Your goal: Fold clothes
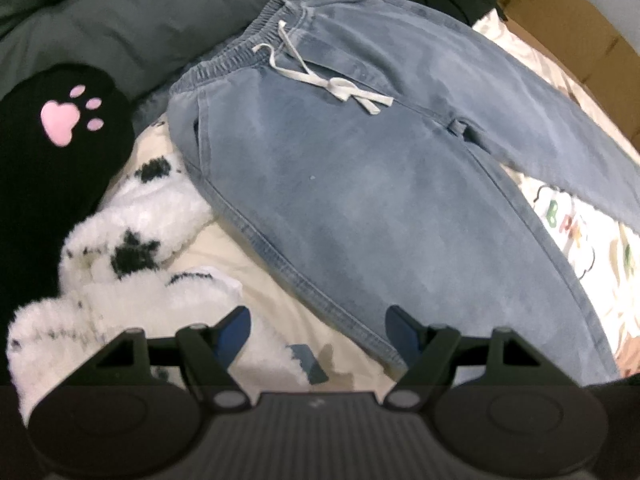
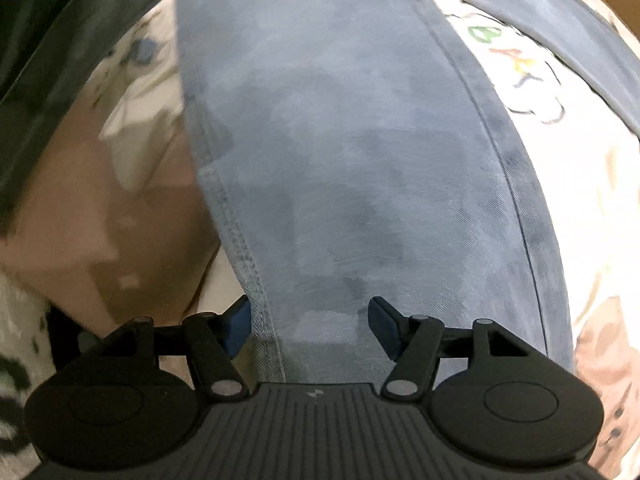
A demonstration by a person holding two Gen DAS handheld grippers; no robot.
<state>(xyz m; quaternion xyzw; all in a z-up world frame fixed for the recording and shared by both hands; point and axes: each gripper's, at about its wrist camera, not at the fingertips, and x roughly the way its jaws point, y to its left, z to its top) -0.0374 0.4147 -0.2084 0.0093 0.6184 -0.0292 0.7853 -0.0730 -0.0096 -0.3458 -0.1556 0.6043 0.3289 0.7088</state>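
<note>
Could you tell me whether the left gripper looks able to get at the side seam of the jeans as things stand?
Probably yes. The left gripper is open, and the seamed edge of the jeans runs down between its fingers with only bare sheet beside it. The fluffy white garment lies off to the left, clear of the seam.

A: Where is there free room in the left wrist view?
B: Only the cream bedsheet [image 1: 256, 276] strip at lower centre, between the fluffy white plush [image 1: 132, 248] at lower left and the jeans [image 1: 360, 184] filling the middle.
A: And the edges?
B: A black paw-print cushion [image 1: 64, 128] blocks the left, a grey pillow [image 1: 120, 12] the upper left, a cardboard box [image 1: 568, 36] the upper right.
</note>
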